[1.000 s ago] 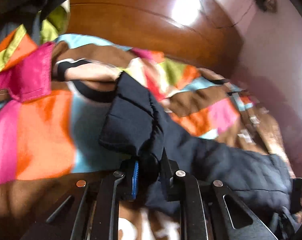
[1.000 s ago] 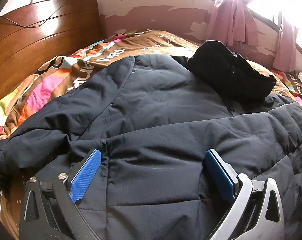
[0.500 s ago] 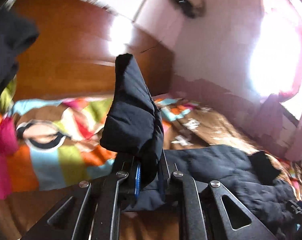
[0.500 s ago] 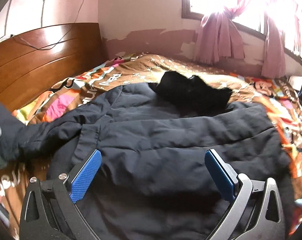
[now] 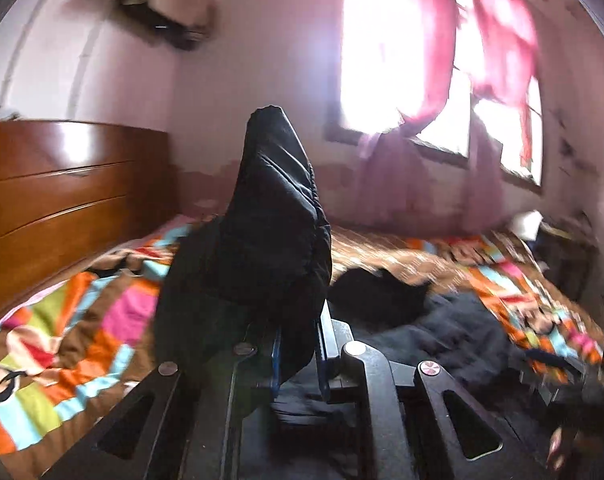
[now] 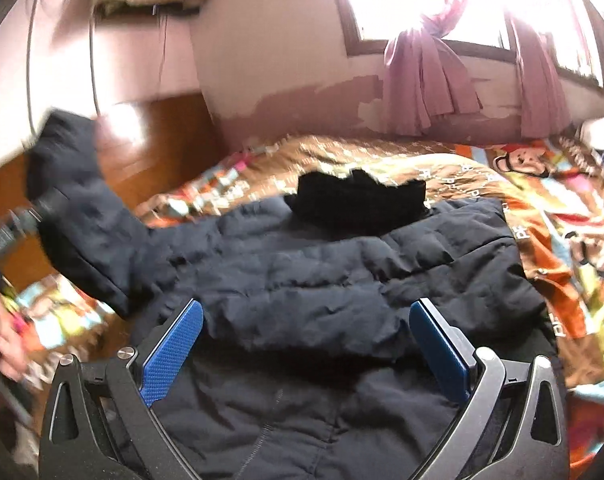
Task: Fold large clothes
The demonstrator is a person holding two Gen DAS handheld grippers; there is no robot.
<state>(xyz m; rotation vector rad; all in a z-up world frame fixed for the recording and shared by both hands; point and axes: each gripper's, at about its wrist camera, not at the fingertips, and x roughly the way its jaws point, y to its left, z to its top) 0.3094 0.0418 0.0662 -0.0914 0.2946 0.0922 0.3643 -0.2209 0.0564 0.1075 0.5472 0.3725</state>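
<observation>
A large dark navy puffer jacket lies spread on the bed, its black hood at the far end. My left gripper is shut on the jacket's sleeve cuff and holds it raised above the bed; the lifted sleeve shows at the left of the right wrist view. My right gripper is open and empty, hovering over the jacket's lower body.
The bed has a colourful patchwork cover and a wooden headboard on the left. A window with pink curtains is on the far wall. Small items sit at the bed's far right.
My left gripper has lifted the sleeve cuff up off the bed and swung toward the jacket body. My right gripper has pulled back and up, still open.
</observation>
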